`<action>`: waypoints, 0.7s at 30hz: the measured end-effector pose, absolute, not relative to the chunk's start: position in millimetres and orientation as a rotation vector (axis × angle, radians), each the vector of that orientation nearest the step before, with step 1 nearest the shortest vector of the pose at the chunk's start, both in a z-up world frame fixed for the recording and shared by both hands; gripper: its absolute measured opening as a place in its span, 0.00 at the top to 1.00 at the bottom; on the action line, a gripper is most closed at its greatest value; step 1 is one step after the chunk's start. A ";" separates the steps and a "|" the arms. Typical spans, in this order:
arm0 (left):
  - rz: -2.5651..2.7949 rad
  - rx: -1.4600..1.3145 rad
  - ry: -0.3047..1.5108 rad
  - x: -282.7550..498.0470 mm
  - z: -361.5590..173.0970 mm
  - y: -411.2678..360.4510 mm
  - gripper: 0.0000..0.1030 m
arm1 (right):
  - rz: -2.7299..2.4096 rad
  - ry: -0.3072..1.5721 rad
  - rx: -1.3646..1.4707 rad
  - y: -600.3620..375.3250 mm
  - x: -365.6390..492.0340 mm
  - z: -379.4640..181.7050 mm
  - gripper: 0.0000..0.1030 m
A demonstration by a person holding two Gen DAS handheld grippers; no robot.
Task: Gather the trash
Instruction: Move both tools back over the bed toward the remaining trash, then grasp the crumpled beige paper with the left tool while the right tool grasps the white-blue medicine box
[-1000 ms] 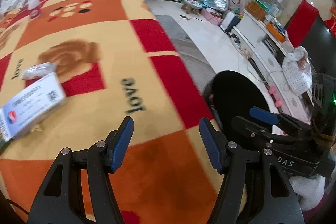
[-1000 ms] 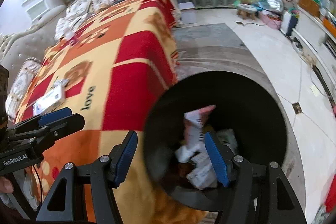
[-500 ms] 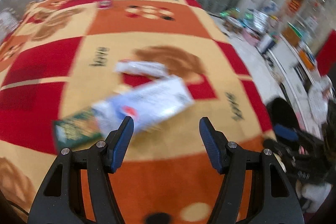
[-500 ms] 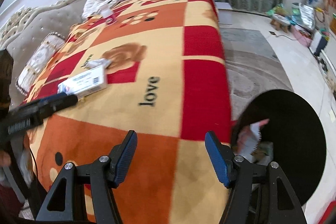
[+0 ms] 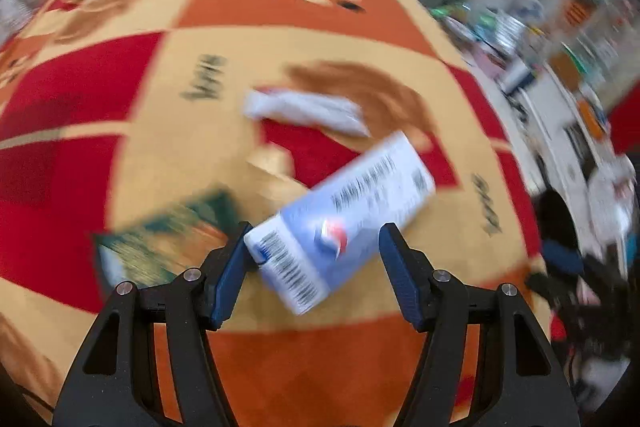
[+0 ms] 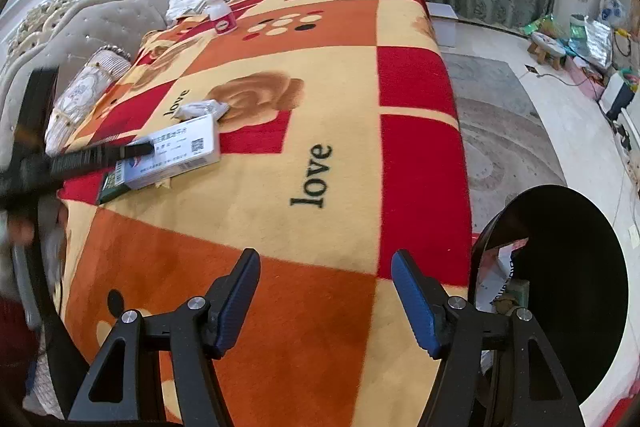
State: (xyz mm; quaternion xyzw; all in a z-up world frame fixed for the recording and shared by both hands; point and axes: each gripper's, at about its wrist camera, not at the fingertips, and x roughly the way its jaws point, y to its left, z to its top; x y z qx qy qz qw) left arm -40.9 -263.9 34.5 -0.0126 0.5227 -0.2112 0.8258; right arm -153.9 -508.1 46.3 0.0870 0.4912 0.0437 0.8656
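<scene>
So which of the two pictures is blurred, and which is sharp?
Left wrist view: smeared by motion, the white box and blanket print are soft, only the tool is crisp. Right wrist view: sharp, the word "love" is readable, edges bent by the fisheye.

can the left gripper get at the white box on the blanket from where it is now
Probably yes. The left gripper stands open with one end of the white box lying between its fingers, nothing on top of it. A green packet lies partly under it.
</scene>
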 end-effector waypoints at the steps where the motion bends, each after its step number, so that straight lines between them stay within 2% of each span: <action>1: -0.493 -0.036 1.126 -48.0 32.8 -272.8 0.39 | 0.088 1.030 0.185 -509.1 -152.9 46.2 0.36; 9: -0.703 -0.084 1.141 -85.7 41.7 -303.9 0.39 | 0.057 1.022 0.182 -512.6 -146.7 51.4 0.35; 15: -0.618 -0.077 1.102 -88.0 56.8 -257.9 0.39 | 0.095 1.020 0.221 -502.4 -132.3 53.9 0.34; 19: -0.522 -0.079 1.098 -79.5 53.2 -223.3 0.38 | 0.136 1.010 0.243 -478.9 -113.9 52.3 0.27; 21: -0.478 -0.103 1.111 -74.6 48.6 -206.6 0.39 | 0.151 1.013 0.262 -465.5 -98.9 48.3 0.26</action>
